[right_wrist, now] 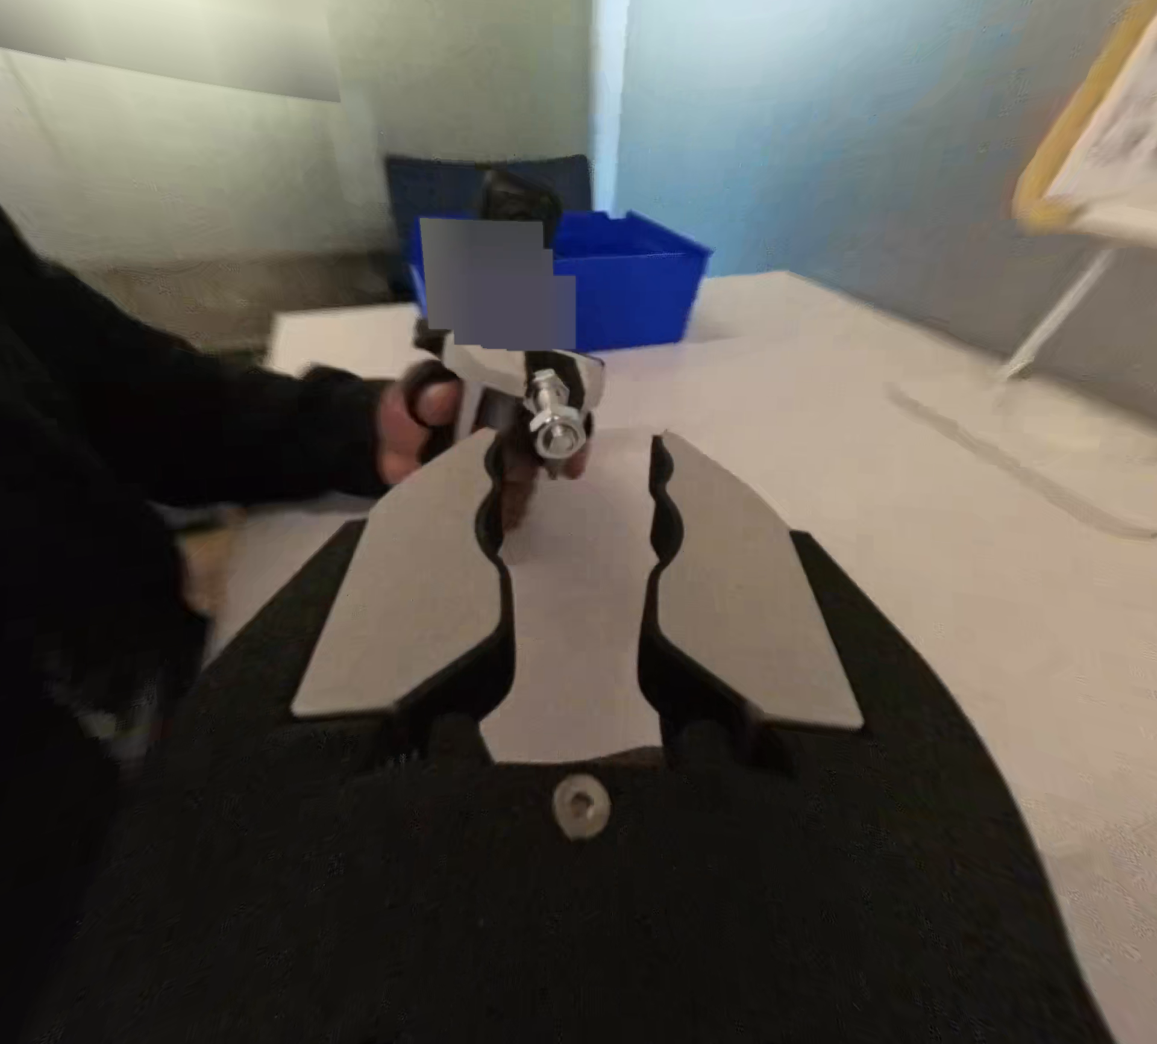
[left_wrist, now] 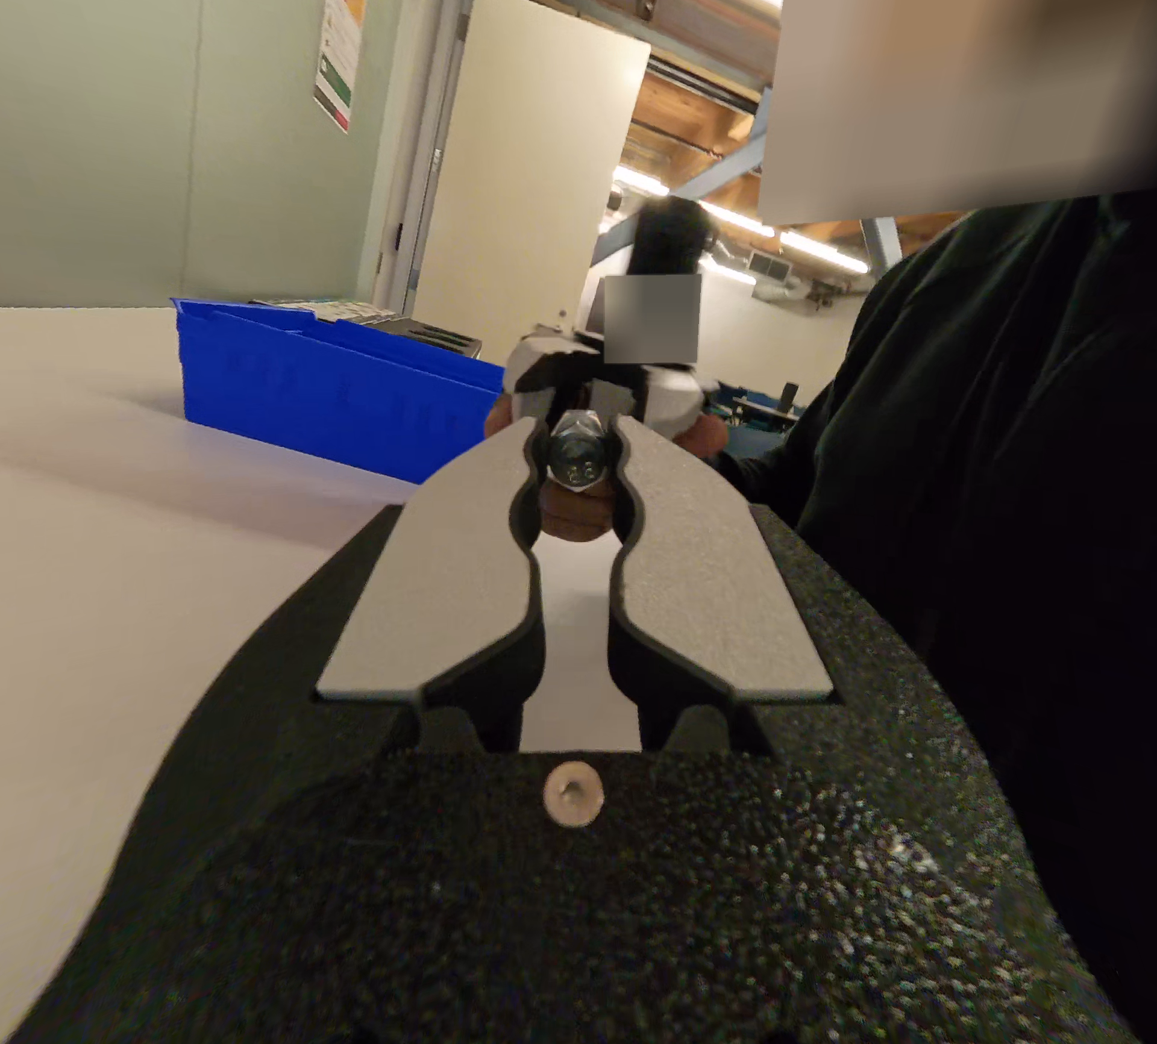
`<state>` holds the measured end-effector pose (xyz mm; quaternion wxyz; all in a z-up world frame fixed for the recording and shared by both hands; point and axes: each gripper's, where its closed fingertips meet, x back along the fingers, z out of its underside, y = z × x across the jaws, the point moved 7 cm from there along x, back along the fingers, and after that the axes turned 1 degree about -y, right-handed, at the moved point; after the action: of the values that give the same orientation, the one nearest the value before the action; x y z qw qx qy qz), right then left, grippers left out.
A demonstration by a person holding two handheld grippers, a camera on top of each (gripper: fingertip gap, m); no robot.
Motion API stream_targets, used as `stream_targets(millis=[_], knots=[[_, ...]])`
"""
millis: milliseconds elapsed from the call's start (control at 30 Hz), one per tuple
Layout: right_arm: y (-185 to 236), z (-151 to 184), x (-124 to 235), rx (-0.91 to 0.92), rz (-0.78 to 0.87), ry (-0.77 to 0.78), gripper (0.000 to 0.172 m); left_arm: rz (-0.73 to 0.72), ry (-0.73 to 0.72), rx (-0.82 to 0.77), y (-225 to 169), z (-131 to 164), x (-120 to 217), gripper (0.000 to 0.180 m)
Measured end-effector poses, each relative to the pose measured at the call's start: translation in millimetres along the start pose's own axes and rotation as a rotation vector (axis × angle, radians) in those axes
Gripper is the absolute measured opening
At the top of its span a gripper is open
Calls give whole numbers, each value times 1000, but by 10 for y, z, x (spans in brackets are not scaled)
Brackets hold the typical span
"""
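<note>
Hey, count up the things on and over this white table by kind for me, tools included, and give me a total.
Gripper tools: 2, the left tool shut on the bolt, the right tool open
Blue bins: 1
Silver hex bolts: 1
Nuts on that bolt: 1
Total: 5

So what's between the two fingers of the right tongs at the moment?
Nothing: in the right wrist view the right tongs stand open over bare white table. The bolt with its nut sits just beyond, held by the left tongs.
</note>
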<state>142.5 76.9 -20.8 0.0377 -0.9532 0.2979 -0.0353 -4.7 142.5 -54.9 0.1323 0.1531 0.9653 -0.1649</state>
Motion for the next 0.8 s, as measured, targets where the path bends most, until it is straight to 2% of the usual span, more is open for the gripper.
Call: stream_targets(millis=[67, 133, 200, 233, 300, 333, 400, 433, 467, 500, 567, 633, 733, 800], knots=[[163, -3, 3, 314, 60, 63, 43, -2, -13, 22, -57, 24, -22, 17], [300, 46, -22, 514, 67, 138, 42, 0, -7, 35, -129, 71, -68, 17], [363, 59, -16, 598, 100, 176, 20, 10, 4, 40, -215, 121, -123, 17], [386, 48, 3, 572, 79, 186, 20, 0, -2, 35, -243, 128, -127, 17], [405, 14, 57, 354, -27, 209, 20, -10, 18, 1, -328, 147, -136, 17], [407, 7, 82, 154, -110, 227, 19, -17, 32, -35, -383, 160, -154, 17], [389, 12, 128, -393, -329, 253, 20, -13, 71, -111, -478, 187, -156, 17], [361, 9, 150, -621, -431, 218, 20, -15, 73, -141, -531, 187, -163, 17], [329, 0, 180, -753, -490, 151, 20, -28, 62, -152, -558, 179, -168, 17], [313, -15, 217, -773, -498, 84, 26, -38, 48, -150, -582, 173, -174, 17], [330, -58, 309, -552, -374, 24, 41, -76, 11, -138, -605, 168, -169, 17], [412, -131, 422, -165, -175, -2, 50, -103, -27, -111, -645, 170, -158, 17], [672, -226, 535, 343, -34, -15, 43, -121, -54, -80, -737, 182, -171, 17], [811, -204, 538, 539, 1, 23, 37, -118, -47, -71, -806, 195, -211, 17]])
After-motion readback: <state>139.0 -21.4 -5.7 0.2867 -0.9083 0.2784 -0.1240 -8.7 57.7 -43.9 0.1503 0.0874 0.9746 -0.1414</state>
